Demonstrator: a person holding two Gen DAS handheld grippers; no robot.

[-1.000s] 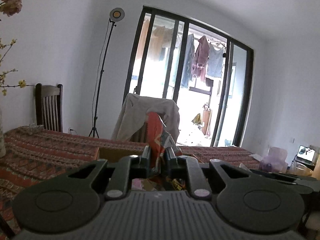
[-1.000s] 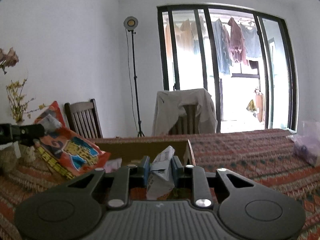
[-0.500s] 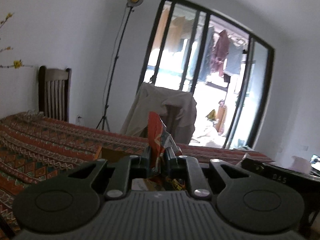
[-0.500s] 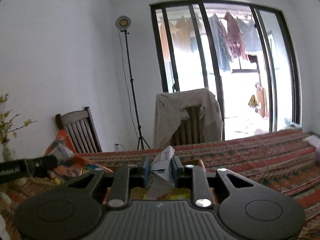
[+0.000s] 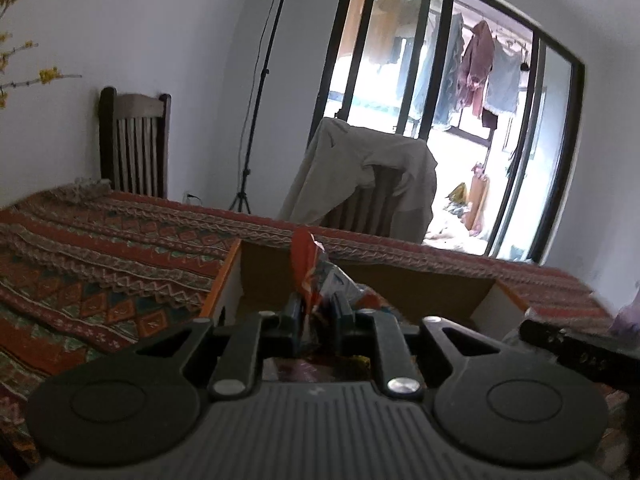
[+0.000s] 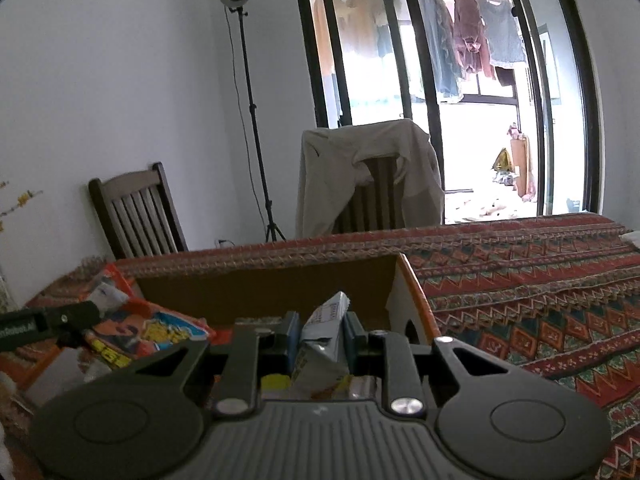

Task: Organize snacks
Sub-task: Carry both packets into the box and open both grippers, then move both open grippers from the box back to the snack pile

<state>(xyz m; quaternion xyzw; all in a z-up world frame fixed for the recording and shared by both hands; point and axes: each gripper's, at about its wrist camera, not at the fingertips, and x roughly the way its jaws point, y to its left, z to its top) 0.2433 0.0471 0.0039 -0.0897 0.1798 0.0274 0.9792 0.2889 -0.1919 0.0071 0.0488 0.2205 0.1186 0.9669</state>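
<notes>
My left gripper (image 5: 315, 312) is shut on a red and orange snack bag (image 5: 305, 264) and holds it over the open cardboard box (image 5: 400, 276). My right gripper (image 6: 320, 330) is shut on a pale blue and white snack packet (image 6: 325, 322), also above the box (image 6: 256, 284). In the right wrist view the left gripper (image 6: 48, 322) shows at the left edge with the orange bag (image 6: 156, 326) hanging into the box. In the left wrist view the right gripper's black body (image 5: 580, 350) shows at the right. More packets lie in the box, mostly hidden.
The box stands on a table with a red patterned cloth (image 6: 520, 280). Behind it are a dark wooden chair (image 6: 136, 212), a chair draped with a beige jacket (image 6: 368, 176), a light stand (image 6: 248, 100) and glass balcony doors (image 6: 460, 80).
Both grippers have tilted down and moved toward the box, still holding their packets. The box opening now fills more of both views.
</notes>
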